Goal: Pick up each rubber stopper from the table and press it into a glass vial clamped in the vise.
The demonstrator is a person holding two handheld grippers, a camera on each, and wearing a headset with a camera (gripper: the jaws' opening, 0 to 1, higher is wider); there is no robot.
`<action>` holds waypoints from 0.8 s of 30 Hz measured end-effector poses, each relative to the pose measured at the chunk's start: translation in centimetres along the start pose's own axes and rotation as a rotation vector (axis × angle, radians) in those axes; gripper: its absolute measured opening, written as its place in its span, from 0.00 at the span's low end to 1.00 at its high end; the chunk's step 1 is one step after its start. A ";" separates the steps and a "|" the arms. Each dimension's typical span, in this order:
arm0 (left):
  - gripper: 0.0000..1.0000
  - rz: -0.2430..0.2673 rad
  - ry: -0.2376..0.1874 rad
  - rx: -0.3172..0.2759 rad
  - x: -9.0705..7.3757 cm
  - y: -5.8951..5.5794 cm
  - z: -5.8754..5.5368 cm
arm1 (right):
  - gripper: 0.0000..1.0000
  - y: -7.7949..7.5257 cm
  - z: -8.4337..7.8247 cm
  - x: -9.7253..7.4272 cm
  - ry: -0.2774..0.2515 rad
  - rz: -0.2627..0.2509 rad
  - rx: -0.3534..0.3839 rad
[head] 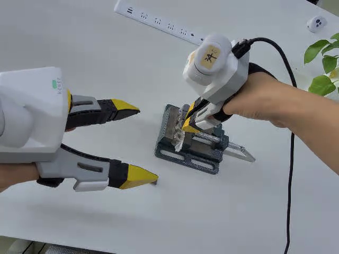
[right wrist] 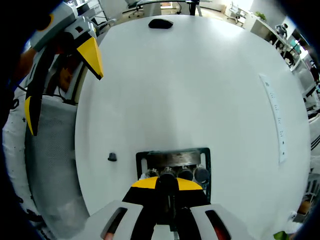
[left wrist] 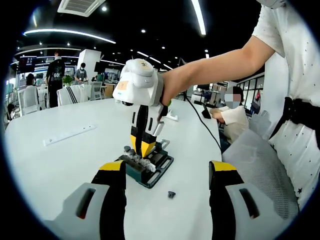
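Observation:
A dark vise on the white table clamps a row of glass vials. My right gripper points down at the row, shut on a black rubber stopper held over one vial; the same gripper hangs above the vise in the left gripper view. A loose stopper lies on the table in front of the vise, and again left of the vise. My left gripper hovers open and holds nothing, its lower fingertip just over that stopper.
A white power strip lies at the far side of the table, with a small white round device and a leafy plant at the right. A black cable trails from the right gripper. People sit at desks in the background.

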State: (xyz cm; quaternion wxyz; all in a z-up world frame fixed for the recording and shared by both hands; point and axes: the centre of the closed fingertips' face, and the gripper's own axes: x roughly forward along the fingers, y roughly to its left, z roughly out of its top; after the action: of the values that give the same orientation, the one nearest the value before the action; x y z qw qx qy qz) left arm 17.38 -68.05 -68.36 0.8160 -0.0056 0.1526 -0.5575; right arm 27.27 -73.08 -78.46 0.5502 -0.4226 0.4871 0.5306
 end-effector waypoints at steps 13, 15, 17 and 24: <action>0.65 -0.002 0.002 -0.003 0.0 0.0 -0.3 | 0.08 0.0 -0.1 -0.1 -0.018 -0.005 0.015; 0.65 -0.003 0.001 -0.004 0.0 0.0 -0.3 | 0.08 0.0 -0.1 -0.1 -0.021 -0.007 0.018; 0.64 -0.006 0.001 -0.003 0.0 -0.1 -0.3 | 0.07 0.0 -0.1 -0.1 -0.025 -0.008 0.022; 0.63 -0.011 0.005 -0.005 0.2 -0.4 -0.3 | 0.07 -0.1 0.0 0.0 -0.033 -0.009 0.024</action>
State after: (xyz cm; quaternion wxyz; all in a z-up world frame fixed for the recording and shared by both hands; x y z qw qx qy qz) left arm 17.03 -68.27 -68.66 0.8125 -0.0069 0.1561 -0.5617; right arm 27.41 -73.08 -78.46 0.5655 -0.4095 0.4823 0.5291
